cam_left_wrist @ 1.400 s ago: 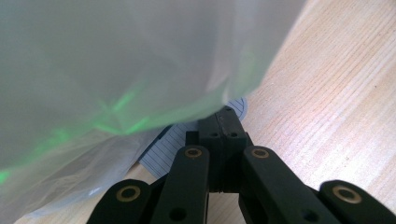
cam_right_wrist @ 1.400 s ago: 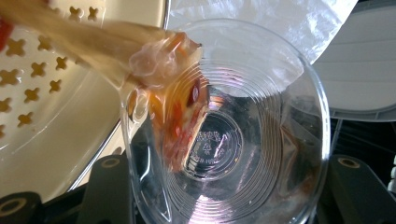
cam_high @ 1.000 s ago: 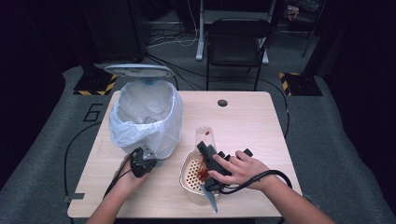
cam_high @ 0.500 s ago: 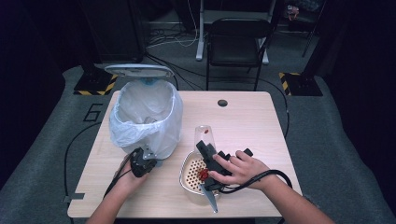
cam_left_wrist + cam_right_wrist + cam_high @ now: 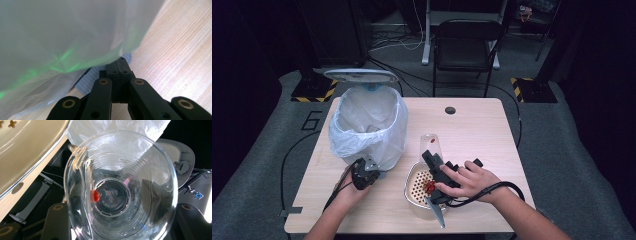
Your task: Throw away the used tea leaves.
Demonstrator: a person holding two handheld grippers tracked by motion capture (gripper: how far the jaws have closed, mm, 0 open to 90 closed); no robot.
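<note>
A clear plastic cup (image 5: 430, 145) lies tilted on its side above the cream perforated strainer bowl (image 5: 414, 186), and my right gripper (image 5: 431, 156) is shut on it. In the right gripper view I look into the cup (image 5: 140, 170), with one red bit (image 5: 95, 195) stuck near its bottom and the jaws on either side of its rim. More red bits (image 5: 429, 186) lie in the bowl. My left gripper (image 5: 376, 170) is shut with nothing in it, its tips (image 5: 119, 65) against the base of the white-bagged bin (image 5: 368, 125).
The bin's grey lid (image 5: 359, 75) stands open behind it. A grey handle (image 5: 438, 212) sticks out over the table's front edge by the bowl. The wooden table (image 5: 492, 135) has a small round hole (image 5: 450, 110) at the back. A black chair (image 5: 467, 35) stands beyond.
</note>
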